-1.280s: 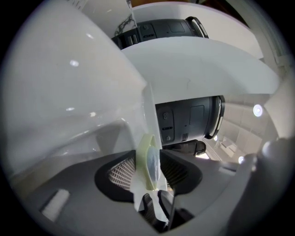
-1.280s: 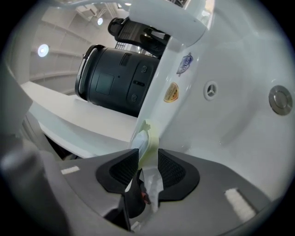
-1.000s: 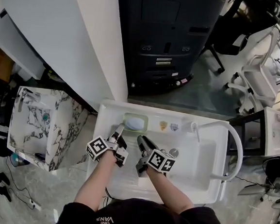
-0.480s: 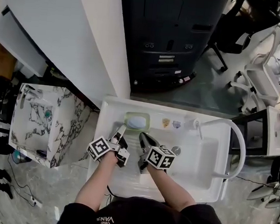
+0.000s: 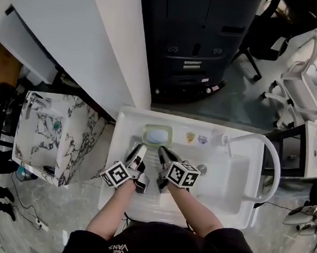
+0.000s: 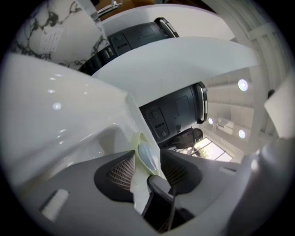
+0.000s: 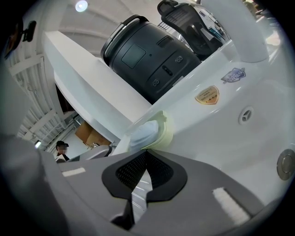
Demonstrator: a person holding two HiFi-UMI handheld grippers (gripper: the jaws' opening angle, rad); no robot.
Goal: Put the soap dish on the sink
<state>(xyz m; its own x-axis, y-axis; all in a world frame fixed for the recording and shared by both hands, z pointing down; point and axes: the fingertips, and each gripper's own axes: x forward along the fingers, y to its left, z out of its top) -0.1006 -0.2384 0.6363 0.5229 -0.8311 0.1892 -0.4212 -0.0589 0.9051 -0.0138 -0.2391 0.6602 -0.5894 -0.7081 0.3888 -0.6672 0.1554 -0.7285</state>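
Observation:
The pale green soap dish [image 5: 158, 134] with a light blue soap bar in it rests on the back ledge of the white sink [image 5: 233, 215]. In the head view both grippers hover over the basin just in front of it. My left gripper [image 5: 140, 150] is open and rolled on its side. The dish [image 6: 146, 154] shows beyond the gap between its pads, untouched. My right gripper [image 5: 163, 152] is shut with nothing between its pads. The dish [image 7: 156, 131] lies a short way ahead of it.
A curved white faucet [image 5: 268, 166] arches over the sink's right side, and the drain [image 5: 198, 169] lies beside my right gripper. Two stickers [image 5: 196, 138] mark the back wall. A marbled sink [image 5: 53, 136] stands at left, a black machine [image 5: 194, 38] behind.
The right gripper's jaws have gone from wide open to shut, empty. My left gripper has rolled and shifted a little toward the right one. The soap dish has not moved.

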